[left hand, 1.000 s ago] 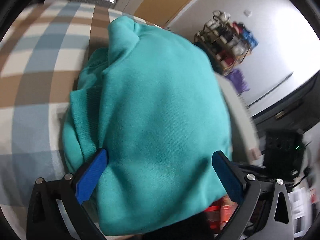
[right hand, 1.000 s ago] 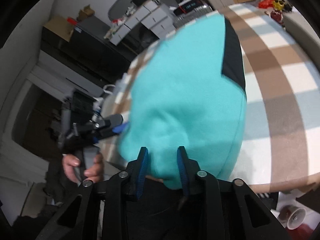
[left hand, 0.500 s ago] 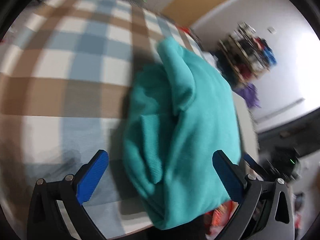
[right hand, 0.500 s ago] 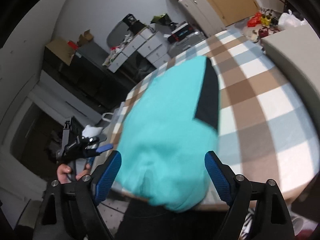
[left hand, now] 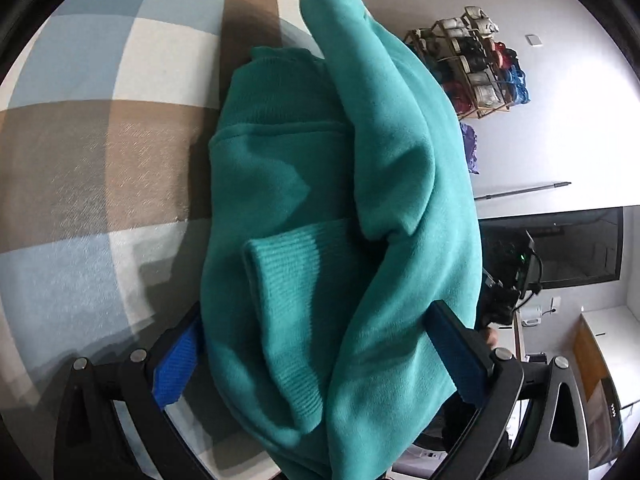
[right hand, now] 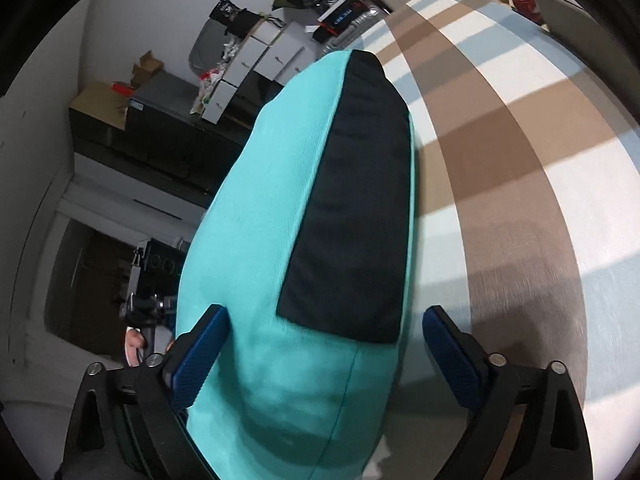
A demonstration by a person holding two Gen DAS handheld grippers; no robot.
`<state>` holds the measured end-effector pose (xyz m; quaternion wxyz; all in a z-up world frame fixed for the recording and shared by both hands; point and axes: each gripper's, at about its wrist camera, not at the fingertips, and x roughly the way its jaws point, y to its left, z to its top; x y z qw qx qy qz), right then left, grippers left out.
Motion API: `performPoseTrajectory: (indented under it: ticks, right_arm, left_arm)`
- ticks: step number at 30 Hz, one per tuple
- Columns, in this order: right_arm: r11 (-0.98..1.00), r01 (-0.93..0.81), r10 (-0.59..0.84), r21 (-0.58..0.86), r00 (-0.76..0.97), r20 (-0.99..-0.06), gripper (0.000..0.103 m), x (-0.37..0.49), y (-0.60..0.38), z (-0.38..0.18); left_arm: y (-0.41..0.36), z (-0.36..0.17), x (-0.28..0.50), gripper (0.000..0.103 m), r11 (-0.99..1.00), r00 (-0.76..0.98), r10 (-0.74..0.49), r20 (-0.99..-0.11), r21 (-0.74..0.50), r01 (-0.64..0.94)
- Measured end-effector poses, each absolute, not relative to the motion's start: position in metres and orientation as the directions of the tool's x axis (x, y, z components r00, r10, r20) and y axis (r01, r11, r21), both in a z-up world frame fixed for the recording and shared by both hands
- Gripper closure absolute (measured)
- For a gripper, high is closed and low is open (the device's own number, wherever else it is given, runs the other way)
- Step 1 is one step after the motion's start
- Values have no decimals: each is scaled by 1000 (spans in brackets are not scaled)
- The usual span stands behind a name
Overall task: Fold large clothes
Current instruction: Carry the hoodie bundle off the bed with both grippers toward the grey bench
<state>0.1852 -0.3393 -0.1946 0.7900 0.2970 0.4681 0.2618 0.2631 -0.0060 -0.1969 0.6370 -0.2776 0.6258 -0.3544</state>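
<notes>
Folded teal sweatshirt [left hand: 340,240] lying at the near edge of the checked tablecloth [left hand: 100,140], flanked by the spread, empty left gripper [left hand: 320,360] and right gripper [right hand: 320,356]; overhanging bulk may slide off or unfold.

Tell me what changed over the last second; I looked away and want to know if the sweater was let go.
Yes: the right claw, pinched on the teal sweater a second ago, opened and now straddles the folded bundle with its jaws wide. The left claw backed off, then closed in around the bundle again. Unchanged: the left claw is open, and the sweater lies folded on the checked tablecloth.
</notes>
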Motion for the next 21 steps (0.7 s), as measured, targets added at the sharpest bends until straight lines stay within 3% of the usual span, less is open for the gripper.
performPoseTrajectory:
  ticks: [4, 6, 10, 21]
  right_arm:
    - [603, -70, 773, 795, 300, -559, 2, 196, -330, -213]
    - [626, -101, 762, 774, 294, -577, 2, 196, -323, -210]
    - [671, -140, 726, 728, 324, -606, 14, 182, -320, -201]
    - [740, -201, 669, 642, 322, -670, 20, 119, -317, -189]
  left_arm:
    - [-3, -186, 259, 4, 610, -17, -788, -615, -784, 116]
    - [-8, -179, 253, 18, 633, 0, -769, -639, -762, 136]
    - [-13, -168, 242, 27, 665, 47, -742, -668, -726, 176]
    - [-39, -146, 175, 31, 800, 188, -585, -789, -524, 292]
